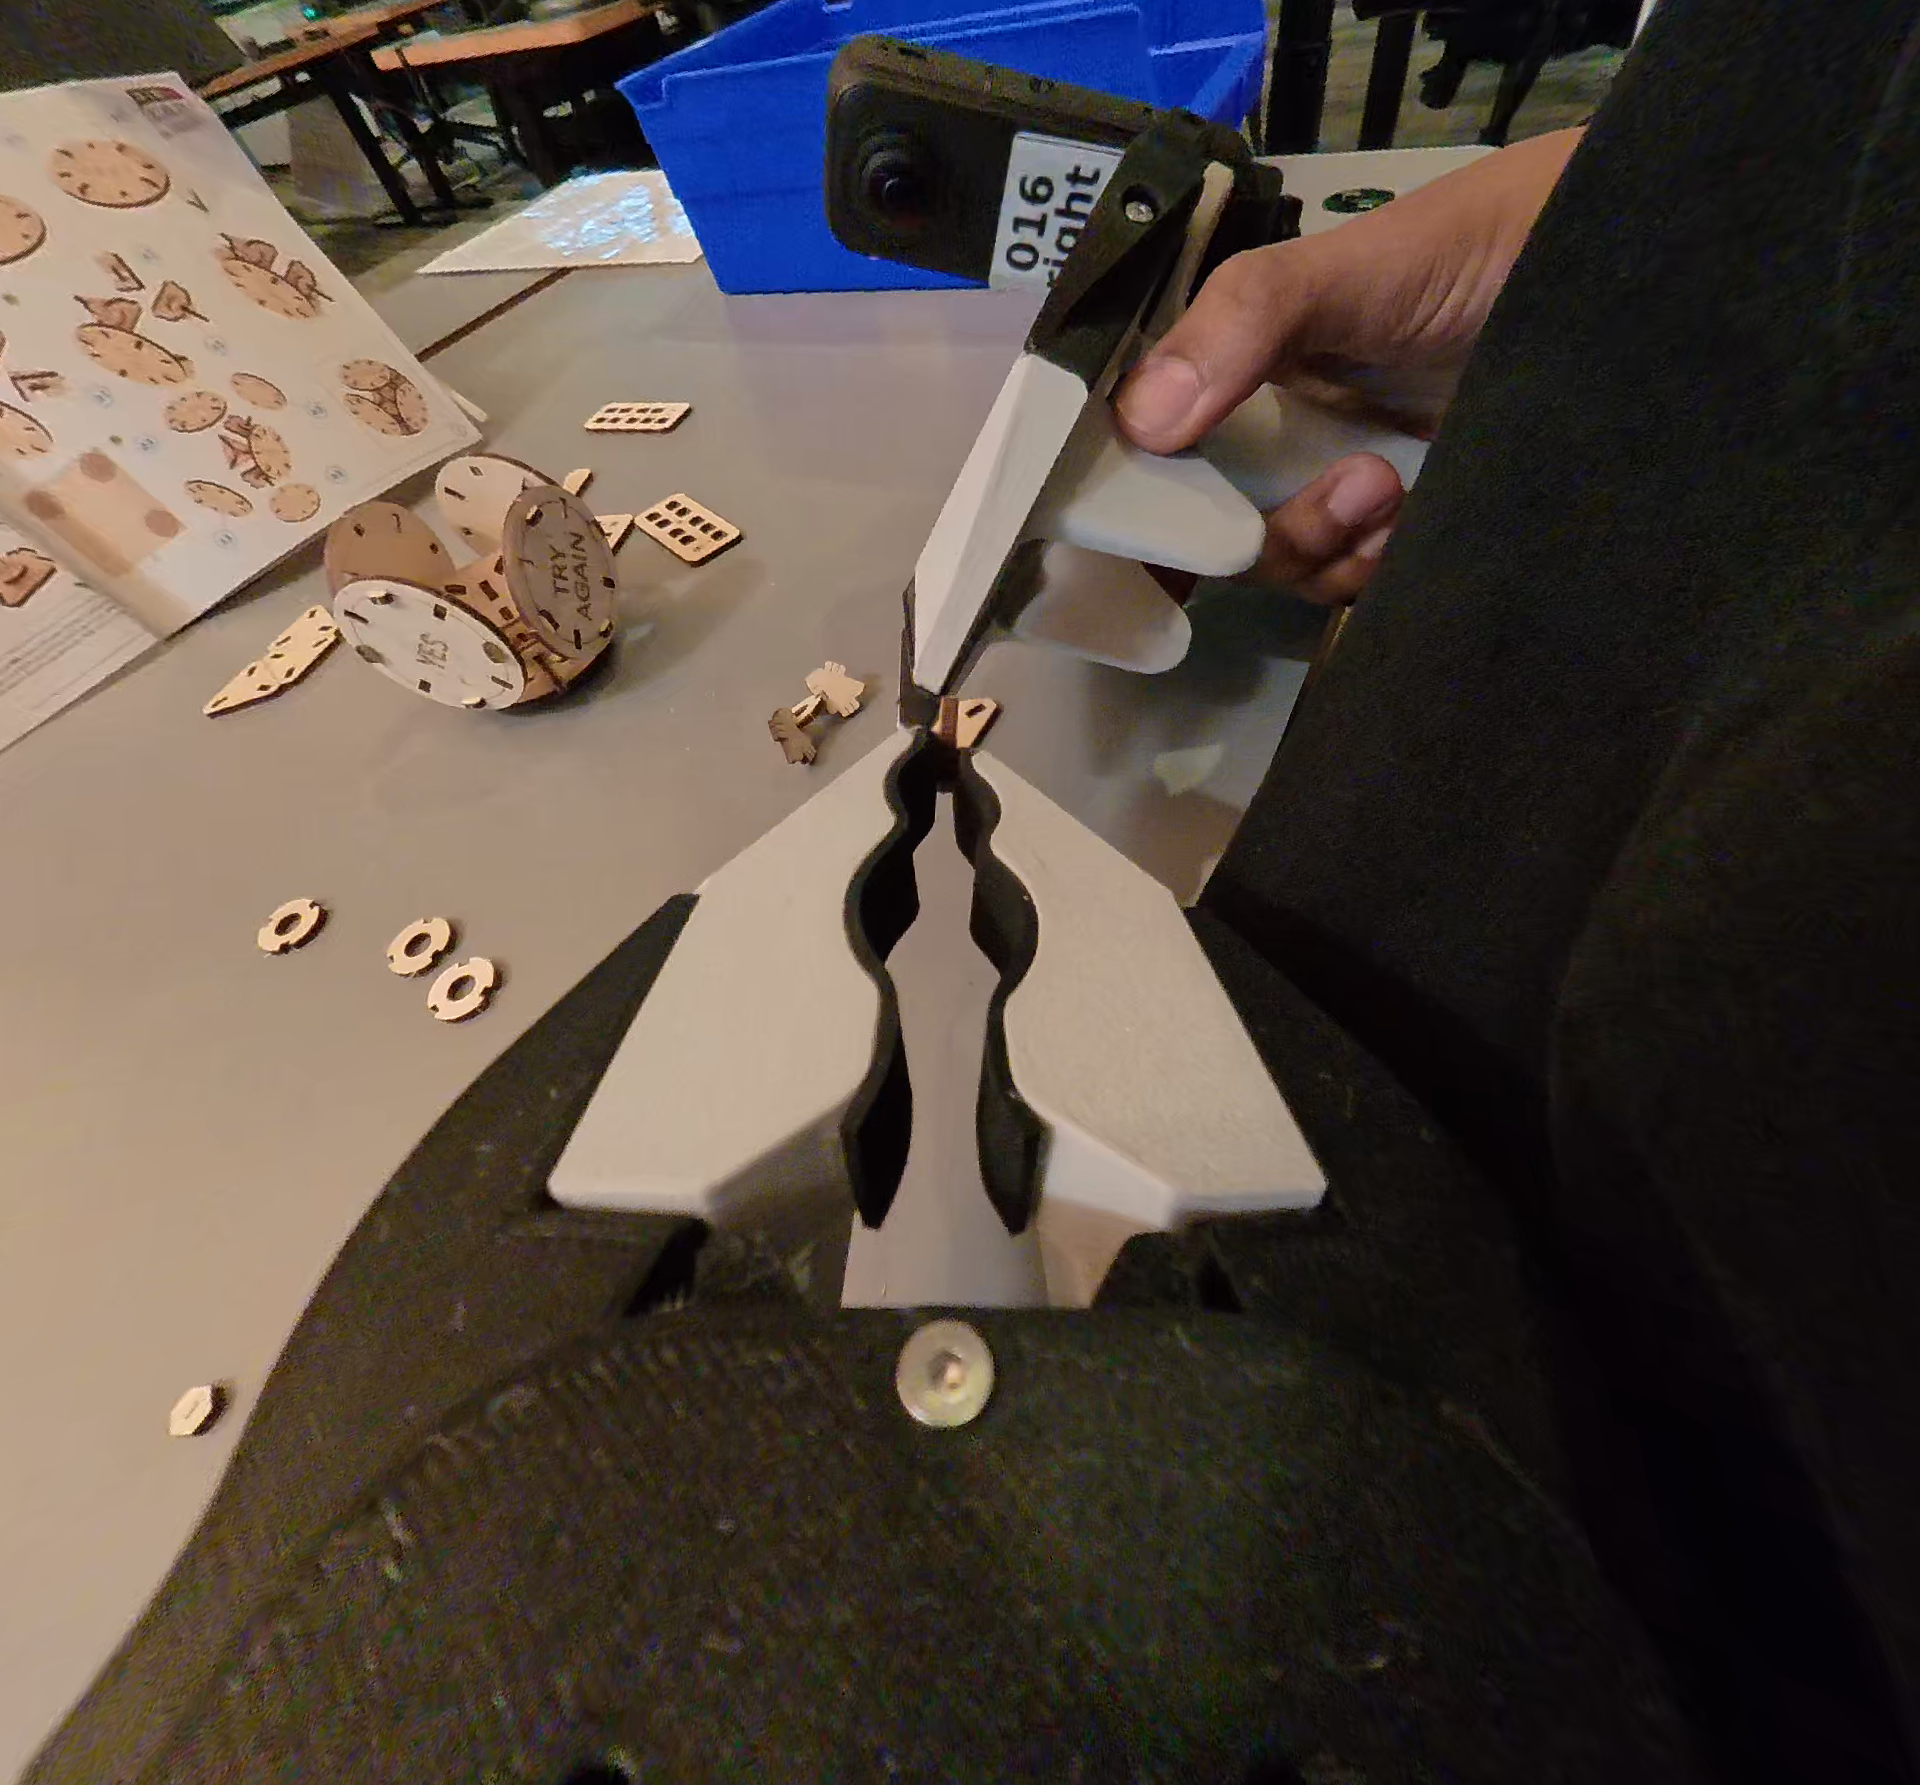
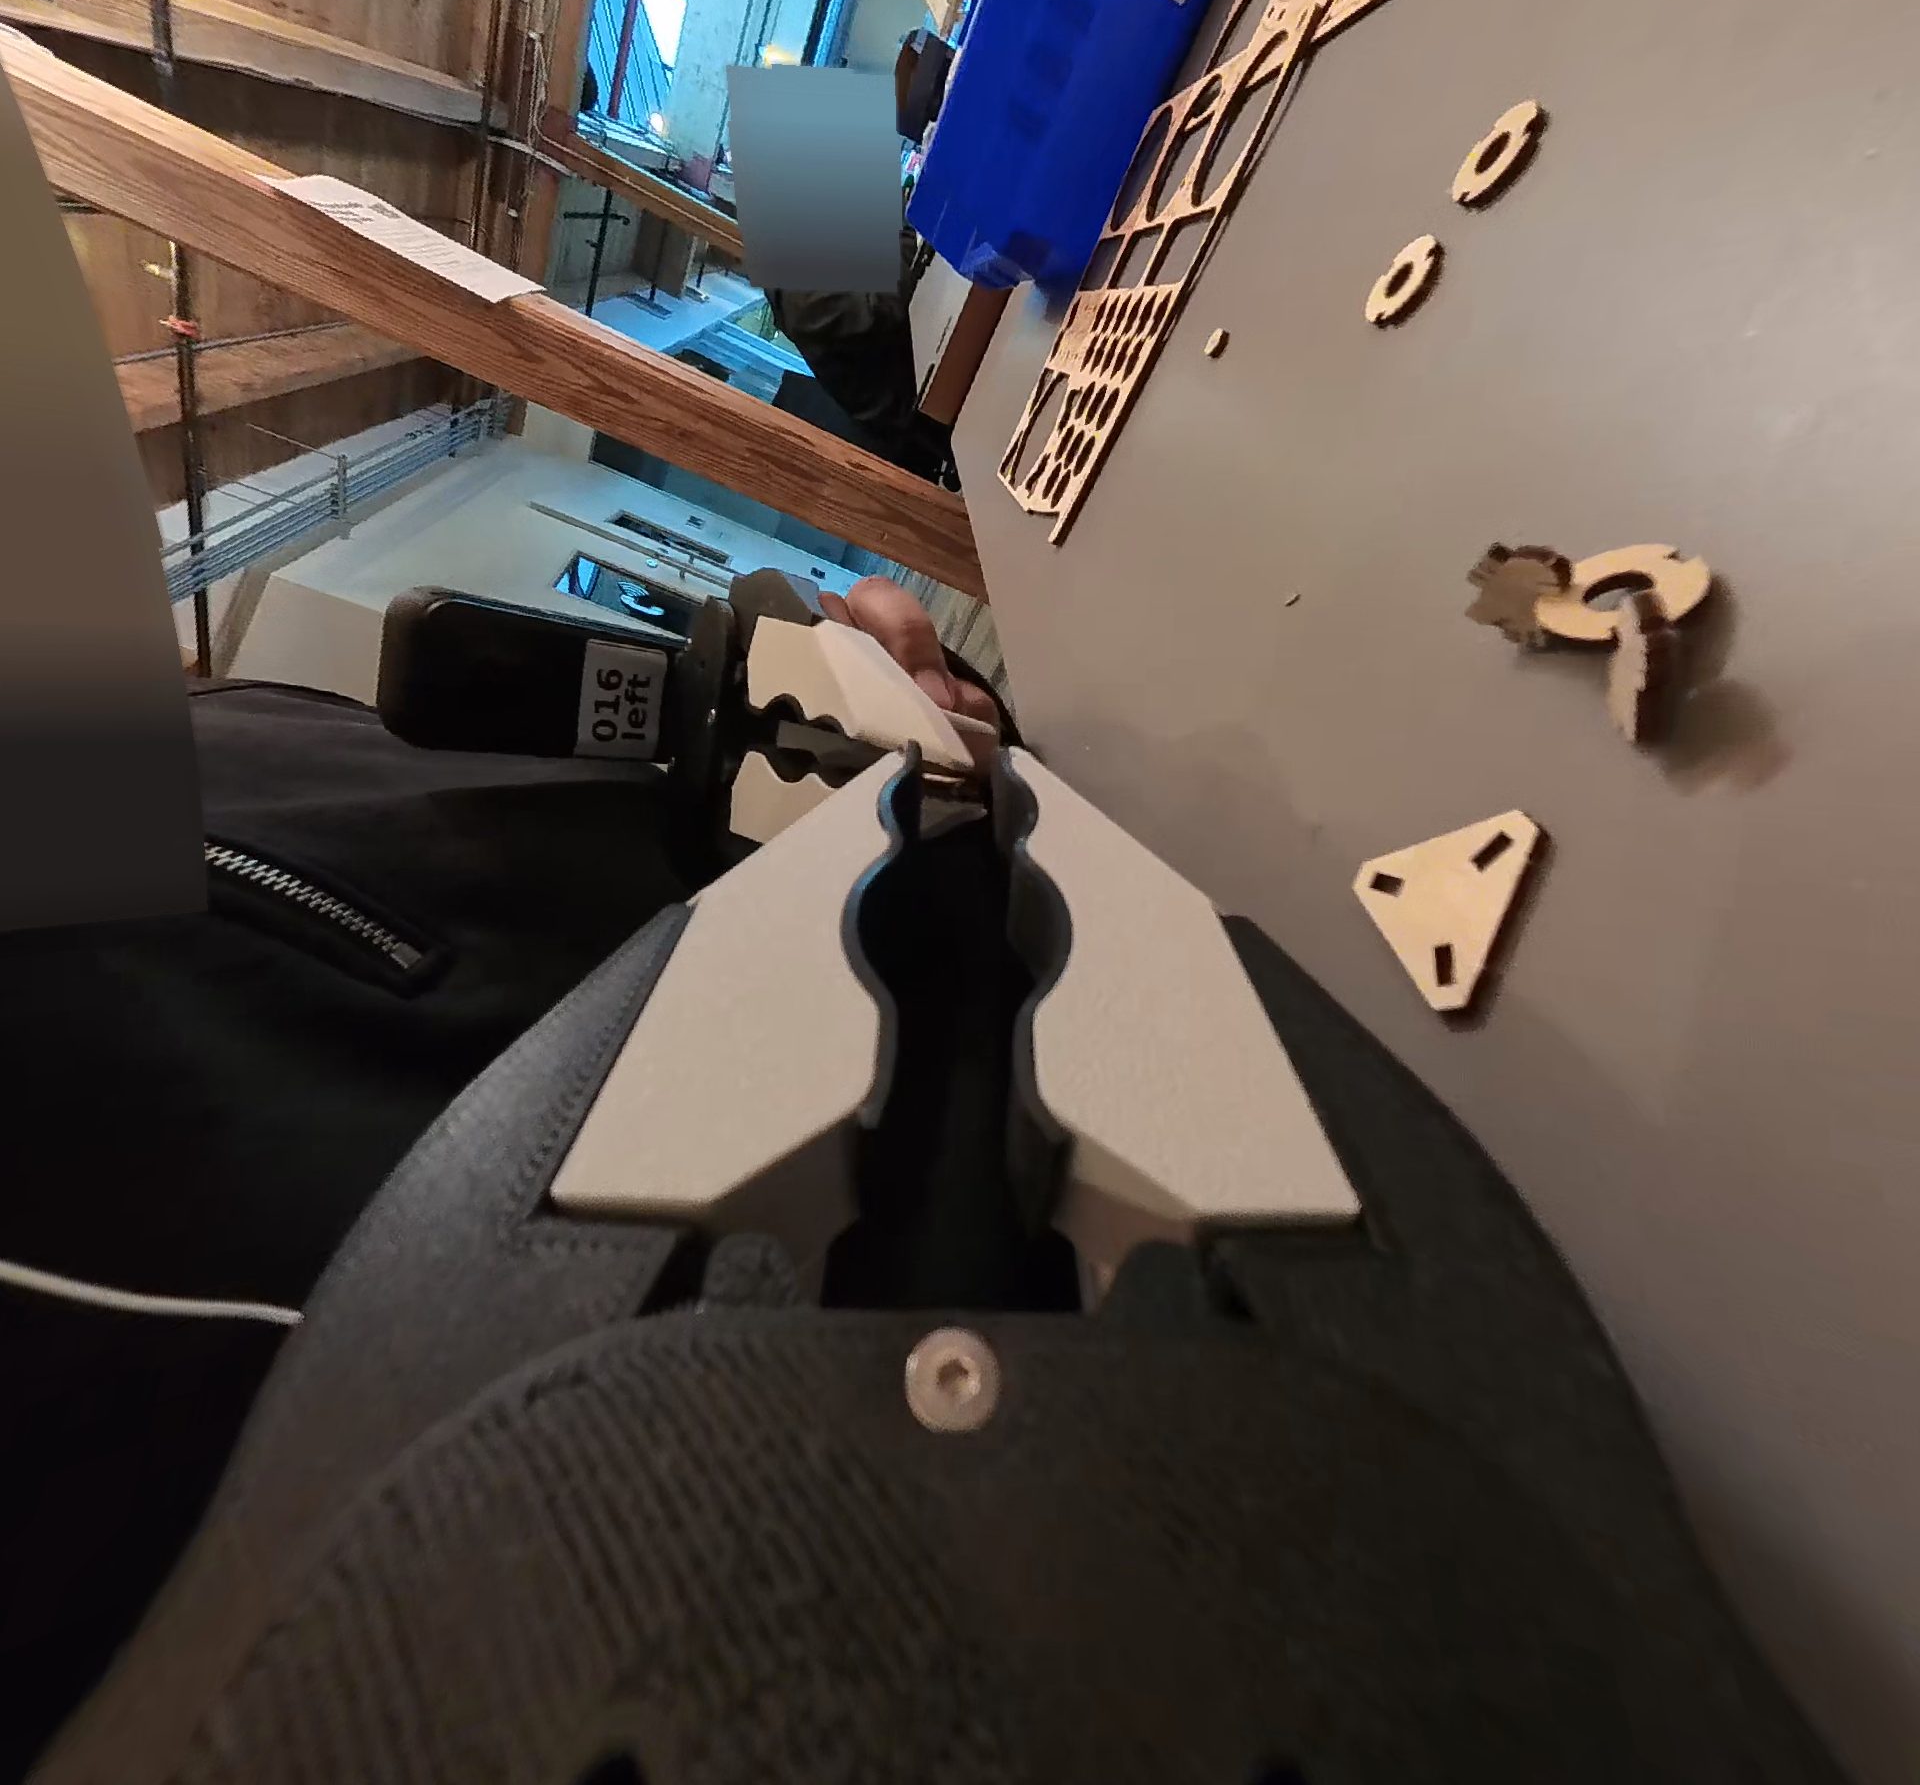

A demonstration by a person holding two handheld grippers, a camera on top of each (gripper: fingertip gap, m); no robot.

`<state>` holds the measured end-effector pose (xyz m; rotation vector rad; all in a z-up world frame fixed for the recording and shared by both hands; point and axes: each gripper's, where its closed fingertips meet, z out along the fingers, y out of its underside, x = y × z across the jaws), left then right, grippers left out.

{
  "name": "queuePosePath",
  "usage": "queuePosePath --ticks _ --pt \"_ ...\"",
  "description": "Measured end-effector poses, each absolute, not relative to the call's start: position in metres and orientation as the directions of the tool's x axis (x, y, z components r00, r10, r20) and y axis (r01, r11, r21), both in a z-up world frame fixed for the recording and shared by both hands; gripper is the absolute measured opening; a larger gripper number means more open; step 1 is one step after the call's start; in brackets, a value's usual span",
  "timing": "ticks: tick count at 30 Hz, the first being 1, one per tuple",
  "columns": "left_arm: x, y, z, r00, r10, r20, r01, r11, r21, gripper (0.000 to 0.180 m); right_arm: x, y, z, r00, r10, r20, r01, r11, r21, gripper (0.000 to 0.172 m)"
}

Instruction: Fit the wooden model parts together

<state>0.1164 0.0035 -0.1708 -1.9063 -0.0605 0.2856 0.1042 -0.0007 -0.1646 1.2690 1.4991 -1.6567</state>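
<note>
My left gripper (image 1: 948, 748) is shut on a small flat wooden piece (image 1: 975, 719) with a slot, held just above the grey table (image 1: 520, 821). My right gripper (image 1: 920, 696) comes down from above, held by a hand (image 1: 1299, 364), with its tips right at that piece. In the right wrist view my right gripper (image 2: 956, 785) has its fingers (image 2: 906, 790) apart around the left gripper's tip (image 2: 951, 748) and the edge of the piece (image 2: 940, 781). The pads do not press on it.
A partly built wooden model with round discs (image 1: 478, 592) lies on the table beside an instruction sheet (image 1: 156, 333). Loose wooden rings (image 1: 416, 946), slotted plates (image 1: 686, 527), a triangle (image 2: 1449, 904) and a cut-out sheet (image 2: 1143, 281) lie about. A blue bin (image 1: 935, 125) stands behind. Only a small space, under 4 cm, lies between the two pairs of fingers.
</note>
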Motion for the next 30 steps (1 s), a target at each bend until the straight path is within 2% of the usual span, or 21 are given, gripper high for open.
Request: queuePosePath --ticks 9,14,17,20,21,26,30 --pt "0.116 0.003 -0.171 0.968 0.186 -0.169 -0.097 -0.346 -0.933 0.0 0.106 -0.002 -0.166 -0.382 0.186 -0.905 0.889 -0.195 -0.415 0.013" --pt "0.114 0.003 -0.168 0.968 0.216 -0.132 -0.062 -0.303 -0.951 0.0 0.108 -0.005 -0.16 -0.354 0.145 -0.924 0.904 -0.2 -0.378 0.005" --pt "0.115 0.004 -0.171 0.968 0.229 -0.101 -0.03 -0.293 -0.956 0.0 0.11 -0.002 -0.164 -0.398 0.248 -0.884 0.892 -0.122 -0.435 0.003" --pt "0.098 -0.003 -0.158 0.951 0.309 -0.016 0.052 -0.209 -0.977 0.001 0.122 0.007 -0.202 -0.47 0.497 -0.729 0.869 0.115 -0.482 0.001" --pt "0.093 -0.005 -0.157 0.946 0.323 0.01 0.08 -0.202 -0.976 0.001 0.123 0.008 -0.205 -0.481 0.523 -0.704 0.861 0.13 -0.492 0.004" --pt "0.09 -0.003 -0.168 0.943 0.316 0.103 0.181 -0.229 -0.957 0.001 0.097 0.014 -0.166 -0.54 0.456 -0.707 0.771 -0.069 -0.633 0.013" --pt "0.087 -0.001 -0.171 0.9 0.258 0.353 0.403 -0.18 -0.897 0.001 0.089 0.012 -0.165 -0.626 0.512 -0.589 0.679 -0.015 -0.734 0.02"
